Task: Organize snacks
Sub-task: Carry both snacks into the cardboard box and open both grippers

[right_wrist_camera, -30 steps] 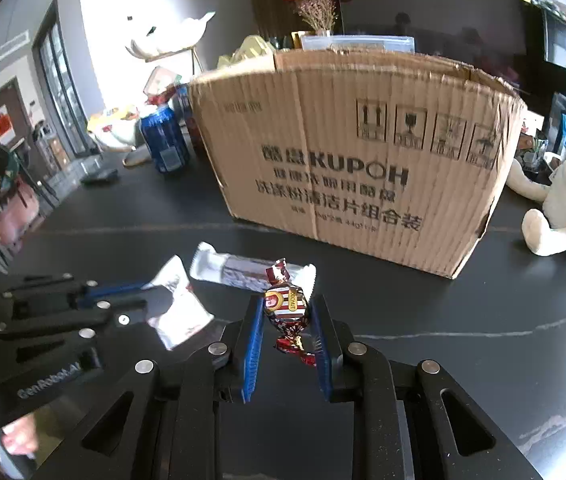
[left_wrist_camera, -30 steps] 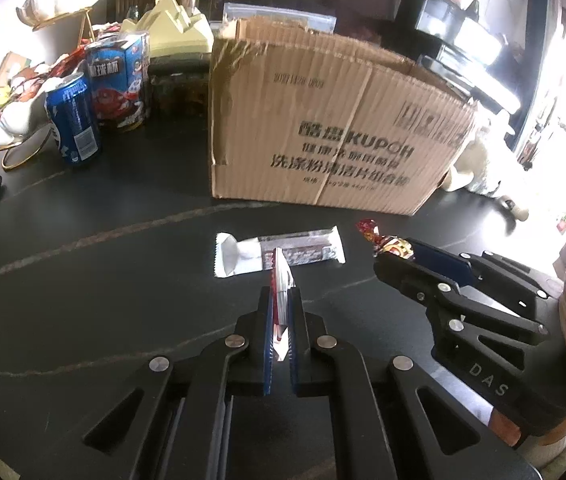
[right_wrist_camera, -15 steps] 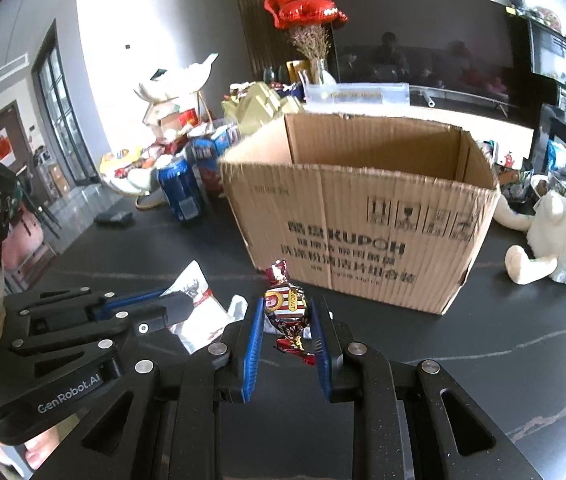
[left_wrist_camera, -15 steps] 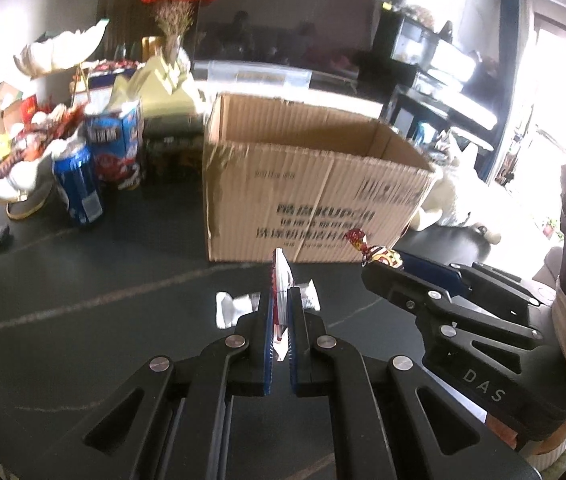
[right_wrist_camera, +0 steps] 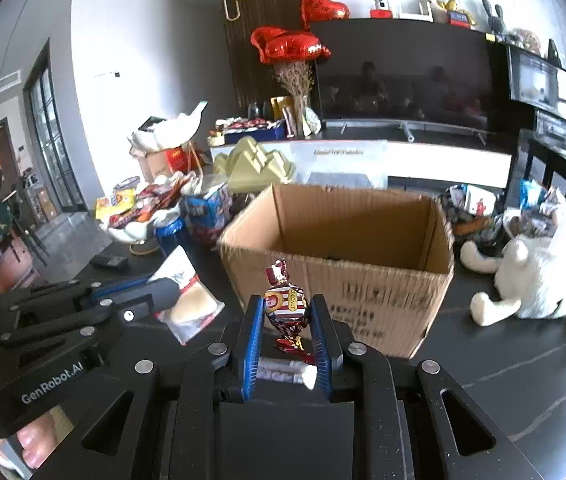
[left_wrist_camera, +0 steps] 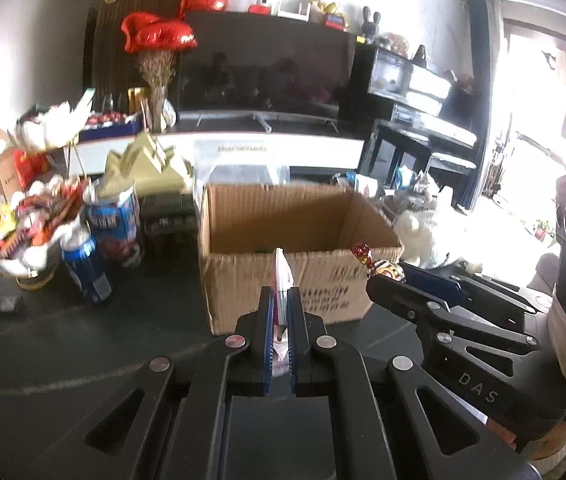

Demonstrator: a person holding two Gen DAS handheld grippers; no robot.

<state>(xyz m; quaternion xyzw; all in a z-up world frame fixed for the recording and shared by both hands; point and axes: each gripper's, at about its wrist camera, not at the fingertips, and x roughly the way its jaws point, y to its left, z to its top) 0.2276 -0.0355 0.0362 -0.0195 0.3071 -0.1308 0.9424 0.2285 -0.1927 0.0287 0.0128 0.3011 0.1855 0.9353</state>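
- Left gripper (left_wrist_camera: pixel 281 300), bottom centre of the left wrist view, jaws pressed almost together on a thin white snack packet (left_wrist_camera: pixel 282 280); the packet stands edge-on between the blue pads and pokes up above the tips.
- In the right wrist view the same packet (right_wrist_camera: pixel 189 300) shows flat-side at centre left, sticking out of the left gripper's tip (right_wrist_camera: pixel 163 286).
- Right gripper (right_wrist_camera: pixel 286 312), bottom centre of its own view, pinches a red-and-white striped wrapped candy (right_wrist_camera: pixel 286 304); twisted ends stick out above and below the pads.
- In the left wrist view the candy (left_wrist_camera: pixel 379 266) sits at the right gripper's tip (left_wrist_camera: pixel 387 280), centre right.
- Open cardboard box (right_wrist_camera: pixel 339 256) stands on the dark table (right_wrist_camera: pixel 503 380) just beyond both grippers, mid-frame; part of its inner walls is visible.
- A wrapped bar (right_wrist_camera: pixel 283 368) lies on the table, seen low between the right gripper's pads.
- White plush toy (right_wrist_camera: pixel 535 276) on the right side, blue can (left_wrist_camera: pixel 87 268) and snack pile (left_wrist_camera: pixel 35 220) on the left.
- Versus one second earlier: both grippers are higher, same grips; then the box front filled the view with its top out of sight, now its open top is seen from above; the bar has slid from mid-frame to the bottom.
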